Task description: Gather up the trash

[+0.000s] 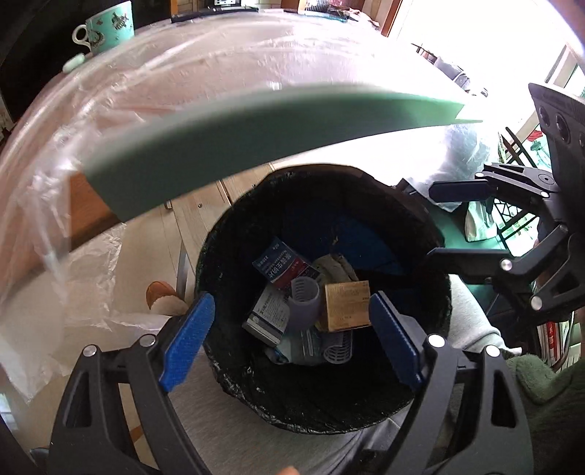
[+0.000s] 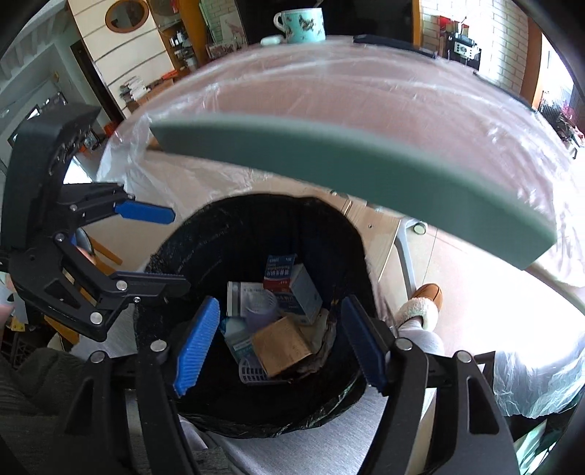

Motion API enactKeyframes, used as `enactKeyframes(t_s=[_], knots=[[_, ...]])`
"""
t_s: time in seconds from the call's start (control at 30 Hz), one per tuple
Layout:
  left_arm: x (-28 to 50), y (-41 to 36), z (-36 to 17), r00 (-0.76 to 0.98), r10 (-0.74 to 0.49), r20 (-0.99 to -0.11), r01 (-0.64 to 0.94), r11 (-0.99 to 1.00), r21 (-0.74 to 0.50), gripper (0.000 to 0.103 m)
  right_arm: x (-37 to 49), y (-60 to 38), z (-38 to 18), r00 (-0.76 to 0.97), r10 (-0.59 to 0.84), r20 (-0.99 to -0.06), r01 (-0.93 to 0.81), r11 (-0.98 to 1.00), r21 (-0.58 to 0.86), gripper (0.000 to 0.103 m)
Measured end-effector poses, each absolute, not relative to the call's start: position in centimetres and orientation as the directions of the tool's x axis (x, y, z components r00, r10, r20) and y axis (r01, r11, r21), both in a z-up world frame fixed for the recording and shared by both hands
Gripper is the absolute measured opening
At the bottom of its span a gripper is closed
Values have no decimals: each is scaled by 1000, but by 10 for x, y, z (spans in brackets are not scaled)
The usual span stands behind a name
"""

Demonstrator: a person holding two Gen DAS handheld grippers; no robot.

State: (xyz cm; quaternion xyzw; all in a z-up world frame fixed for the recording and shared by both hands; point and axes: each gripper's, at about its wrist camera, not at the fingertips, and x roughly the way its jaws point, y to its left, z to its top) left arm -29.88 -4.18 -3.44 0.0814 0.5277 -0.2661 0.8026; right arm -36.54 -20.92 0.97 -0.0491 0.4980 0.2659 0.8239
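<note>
A black-lined trash bin (image 1: 234, 234) (image 2: 204, 234) sits below the table edge, on the person's lap. Inside lie a blue and red medicine box (image 1: 283, 268) (image 2: 281, 272), a brown cardboard box (image 1: 345, 305) (image 2: 281, 345), a pale lilac hair roller (image 1: 303, 301) (image 2: 257, 307) and other packets. My left gripper (image 1: 292, 339) is open and empty above the bin's near rim; it also shows in the right wrist view (image 2: 161, 248) at the left. My right gripper (image 2: 279, 347) is open and empty over the bin; it also shows in the left wrist view (image 1: 446, 219) at the right.
A green mat (image 1: 226, 146) (image 2: 347, 171) juts over the edge of the plastic-covered table (image 1: 237, 58) (image 2: 347, 87) above the bin. A teal mug (image 1: 106, 27) (image 2: 301, 20) stands at the table's far side. A slippered foot (image 1: 162, 297) (image 2: 420, 303) rests on the floor.
</note>
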Motion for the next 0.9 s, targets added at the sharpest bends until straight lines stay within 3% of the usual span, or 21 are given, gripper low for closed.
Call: enactKeyframes(t_s=[0.13,0.17,0.2,0.27,0.37,0.57,0.7,0.9], knots=[[-298,-29,28,415,-431,-801,517,836,-182,88,-366,-220,60,469,433,-770,-514,842,161,87],[-296,-25,42,454,-436,-777,511,842,-175,90,-362,-224,71,502,433,-748,-511,847,148,94],[-289,-22,57,504,-431,-749,494,855,-159,102,-353,-231,86,548,431,-717,-496,857,136,99],[-270,-14,81,602,-401,-691,443,887,-129,102,-327,-247,104,607,412,-680,-448,884,136,99],[-219,-6,92,677,-303,-671,339,937,-81,102,-264,-278,116,677,326,-659,-319,938,136,99],[-113,9,63,651,-217,-727,195,974,-116,102,-154,-335,84,665,187,-723,-109,982,153,99],[-70,25,43,629,-206,-750,116,978,-171,101,-105,-355,54,621,86,-779,-24,996,90,99],[-27,19,21,610,-116,-784,65,993,-97,101,-78,-379,33,594,37,-804,31,997,69,99]])
